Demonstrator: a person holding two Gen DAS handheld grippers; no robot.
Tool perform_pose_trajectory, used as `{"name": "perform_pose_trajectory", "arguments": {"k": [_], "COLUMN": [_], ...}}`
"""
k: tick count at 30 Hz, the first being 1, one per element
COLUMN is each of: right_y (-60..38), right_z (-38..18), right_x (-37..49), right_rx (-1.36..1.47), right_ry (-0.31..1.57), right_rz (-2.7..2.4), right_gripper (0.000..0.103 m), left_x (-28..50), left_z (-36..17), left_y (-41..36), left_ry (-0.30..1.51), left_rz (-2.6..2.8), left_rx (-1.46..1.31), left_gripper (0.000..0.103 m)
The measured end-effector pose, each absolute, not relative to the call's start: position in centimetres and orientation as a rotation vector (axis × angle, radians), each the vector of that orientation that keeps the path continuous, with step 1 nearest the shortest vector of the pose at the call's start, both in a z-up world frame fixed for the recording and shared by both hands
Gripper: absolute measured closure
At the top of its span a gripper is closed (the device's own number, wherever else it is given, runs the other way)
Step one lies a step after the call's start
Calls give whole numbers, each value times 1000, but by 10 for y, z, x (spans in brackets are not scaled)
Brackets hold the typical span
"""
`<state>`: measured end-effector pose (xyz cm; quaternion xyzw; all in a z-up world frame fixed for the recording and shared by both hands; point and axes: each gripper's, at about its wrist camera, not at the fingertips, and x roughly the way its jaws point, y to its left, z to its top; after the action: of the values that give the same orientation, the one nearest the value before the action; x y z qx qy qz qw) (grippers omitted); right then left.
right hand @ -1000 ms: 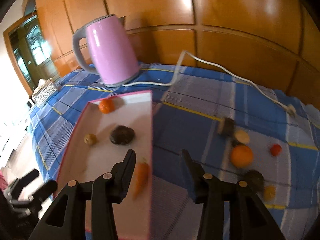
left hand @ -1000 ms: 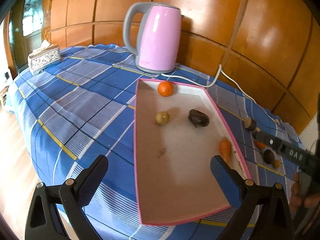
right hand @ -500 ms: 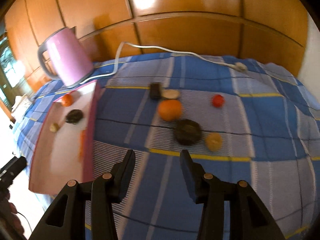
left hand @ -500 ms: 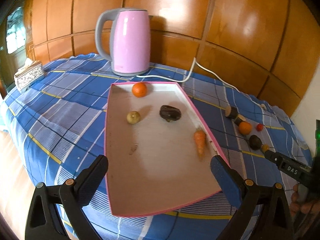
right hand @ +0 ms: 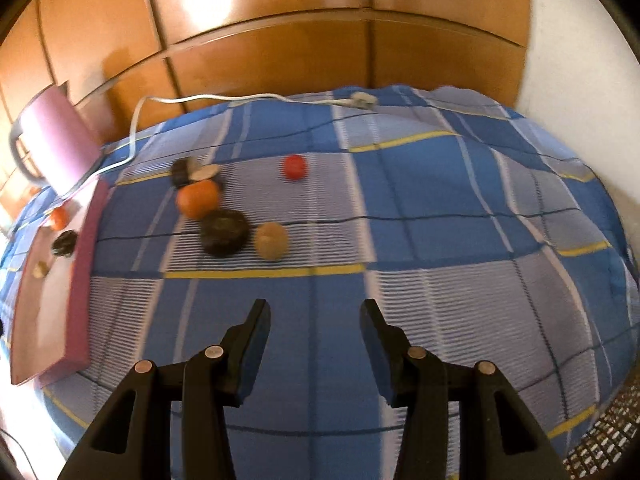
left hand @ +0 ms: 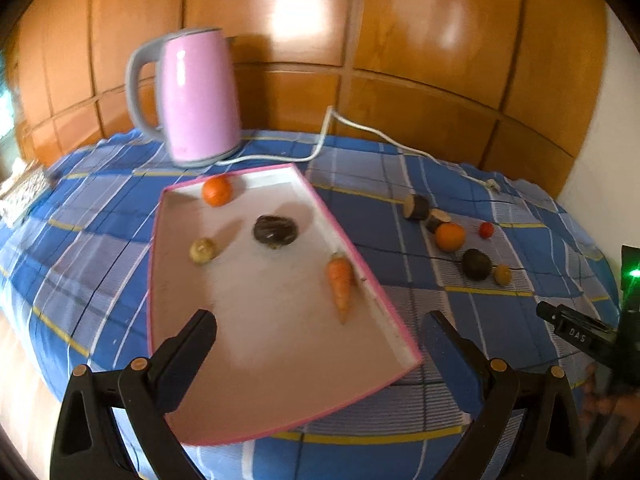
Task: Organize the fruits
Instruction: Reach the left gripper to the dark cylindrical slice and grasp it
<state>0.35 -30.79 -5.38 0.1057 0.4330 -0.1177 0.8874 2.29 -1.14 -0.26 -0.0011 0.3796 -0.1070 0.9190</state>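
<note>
Right wrist view: right tool (right hand: 314, 320) hung apart, empty, facing loose fruit beside tray (right hand: 82, 264). Left tool (left hand: 320, 332) gaped empty over tray, likely waiting.

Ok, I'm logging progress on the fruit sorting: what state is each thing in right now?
left gripper: open, empty, over the tray
right gripper: open, empty, over the cloth
tray: holds four items
carrot: lying in tray
small orange: in tray, far corner
large orange: on cloth, outside tray
red fruit: on cloth, apart from the others
kettle: upright, lid shut
</note>
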Motion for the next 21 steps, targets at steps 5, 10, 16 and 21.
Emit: {"name": "perform_pose_trajectory", "arguments": {"k": [5, 10, 16, 21], "right_y": [-319, -325, -328, -330], "right_z": [-57, -62, -65, -70], "right_x": [-4, -8, -11, -13], "right_rx": [186, 166, 167, 154], "right_ry": [896, 899, 892, 891], "right_rz": [-308, -329, -335, -334], "right_gripper": [56, 56, 56, 56], "left_x": [30, 43, 63, 79], "left_z": [3, 3, 2, 5], "left_y": [-37, -59, -84, -96], "left_ry": [763, 796, 860, 877], "left_rz": [-305, -372, -388, -402], "left_rx": [50, 66, 119, 90], "left_gripper": [0, 0, 0, 1]}}
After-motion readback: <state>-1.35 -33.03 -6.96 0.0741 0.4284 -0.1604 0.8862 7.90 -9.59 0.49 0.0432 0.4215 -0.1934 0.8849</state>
